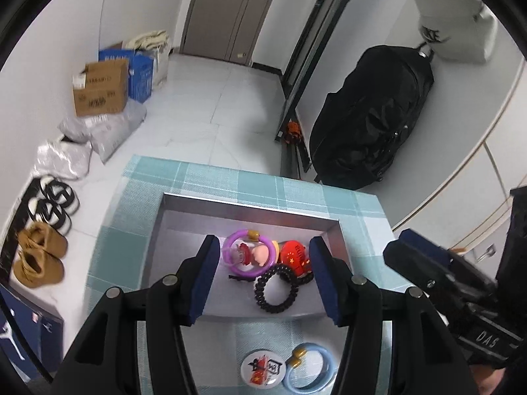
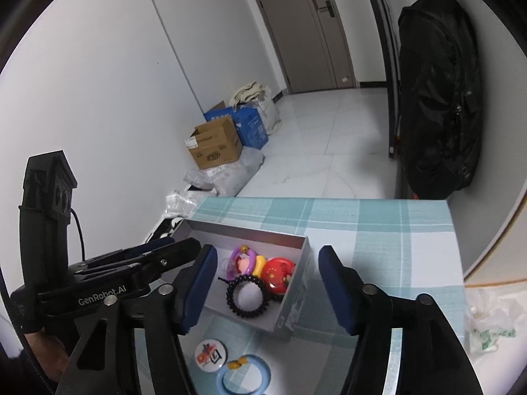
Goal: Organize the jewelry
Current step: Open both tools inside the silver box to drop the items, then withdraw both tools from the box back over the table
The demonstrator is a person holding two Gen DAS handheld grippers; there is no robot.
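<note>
An open grey box (image 1: pixel 250 204) (image 2: pixel 243 228) stands on the teal plaid tablecloth (image 1: pixel 296 191). Inside it lie a purple bangle (image 1: pixel 230 247) (image 2: pixel 235 251), a black beaded bracelet (image 1: pixel 260 296) (image 2: pixel 230 293), a red round badge (image 1: pixel 294 253) (image 2: pixel 278 271) and a small pink figure (image 1: pixel 260 253). In front of the box, on the cloth, rest a white round badge (image 1: pixel 262 372) (image 2: pixel 210 355) and a blue bangle (image 1: pixel 331 367) (image 2: pixel 260 362). My left gripper (image 1: pixel 263 243) (image 2: pixel 171 243) hovers over the box's near side, open and empty. My right gripper (image 2: pixel 267 251) (image 1: pixel 405 247) is beside it, also open and empty.
The table ends just beyond the box, with tiled floor behind. Cardboard boxes (image 1: pixel 102 85) and parcels line the left wall, and shoes (image 1: pixel 39 256) sit below. A black bag (image 1: pixel 372 115) hangs on the right. A crumpled plastic bag (image 2: pixel 490 322) lies at the table's right.
</note>
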